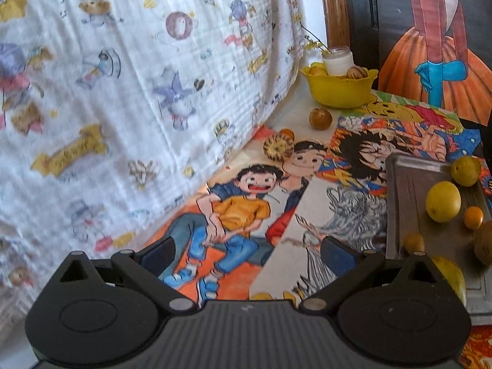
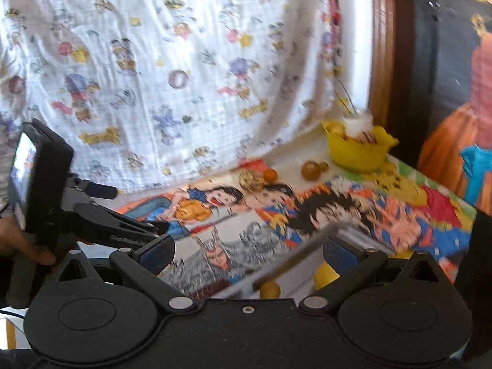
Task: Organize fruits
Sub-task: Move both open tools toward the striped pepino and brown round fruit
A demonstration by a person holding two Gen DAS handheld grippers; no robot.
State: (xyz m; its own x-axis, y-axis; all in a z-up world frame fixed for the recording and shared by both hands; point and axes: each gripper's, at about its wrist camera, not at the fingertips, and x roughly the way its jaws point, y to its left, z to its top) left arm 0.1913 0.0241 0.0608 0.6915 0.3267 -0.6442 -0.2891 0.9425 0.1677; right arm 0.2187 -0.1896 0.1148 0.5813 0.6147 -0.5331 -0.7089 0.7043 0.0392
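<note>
A white crinkled cloth (image 1: 129, 70) printed with cartoon animals hung behind a tabletop (image 1: 295, 117) covered in bright comic drawings; no writing on either was legible. A grey metal tray (image 1: 409, 190) held yellow lemons (image 1: 442, 201) and a small orange fruit (image 1: 473, 217). A yellow plastic bowl (image 1: 339, 87) at the far end held more fruit, with a brown round fruit (image 1: 320, 118) just beside it. The left gripper (image 1: 246, 252) and right gripper (image 2: 247, 253) both hovered spread wide, empty.

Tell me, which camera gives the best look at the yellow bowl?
The left wrist view: the yellow bowl is sharp there, with fruit and a white jar visible inside. The right wrist view shows the same bowl blurred.
</note>
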